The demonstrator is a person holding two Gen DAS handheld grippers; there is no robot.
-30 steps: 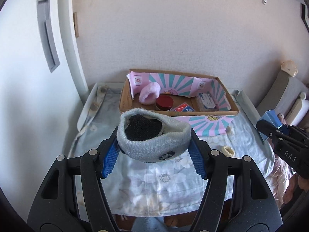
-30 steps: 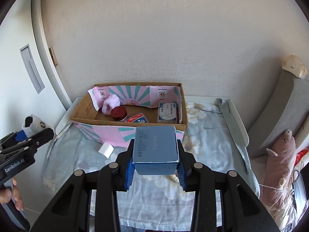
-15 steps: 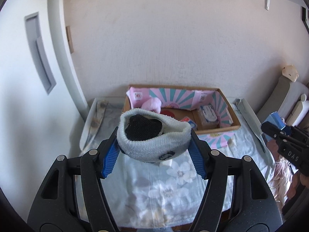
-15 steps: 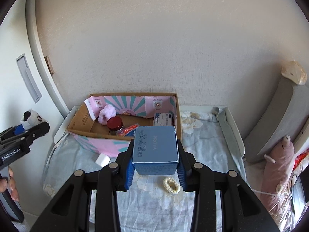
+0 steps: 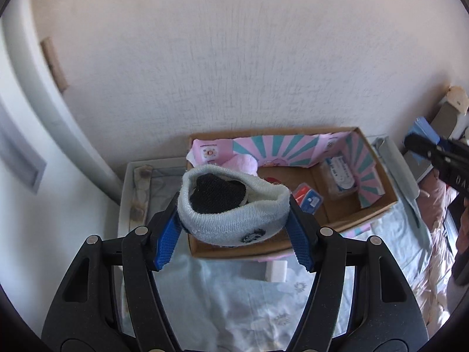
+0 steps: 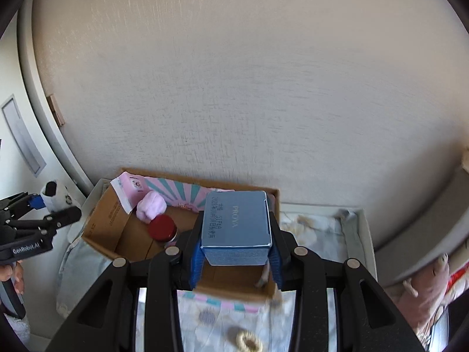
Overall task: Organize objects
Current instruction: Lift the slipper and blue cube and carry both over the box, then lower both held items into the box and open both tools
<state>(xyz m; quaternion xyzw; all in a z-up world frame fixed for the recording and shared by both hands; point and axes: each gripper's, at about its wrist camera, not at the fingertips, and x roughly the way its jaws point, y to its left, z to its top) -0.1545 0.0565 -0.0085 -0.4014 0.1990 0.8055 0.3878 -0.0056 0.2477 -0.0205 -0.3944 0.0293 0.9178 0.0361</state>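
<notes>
Over the near-left rim of the cardboard box, left gripper pinches a ribbed, pale-blue knit roll with a dark core. Right gripper clamps a rigid blue carton, printed PROYA, above the box's right end; a fuzzy pink bundle and round red lid sit inside, far left.

My left gripper clamps a pale blue sock roll, mid-frame. Centre frame, my right gripper grips a blue PROYA box over the pink-lined cardboard box.
</notes>
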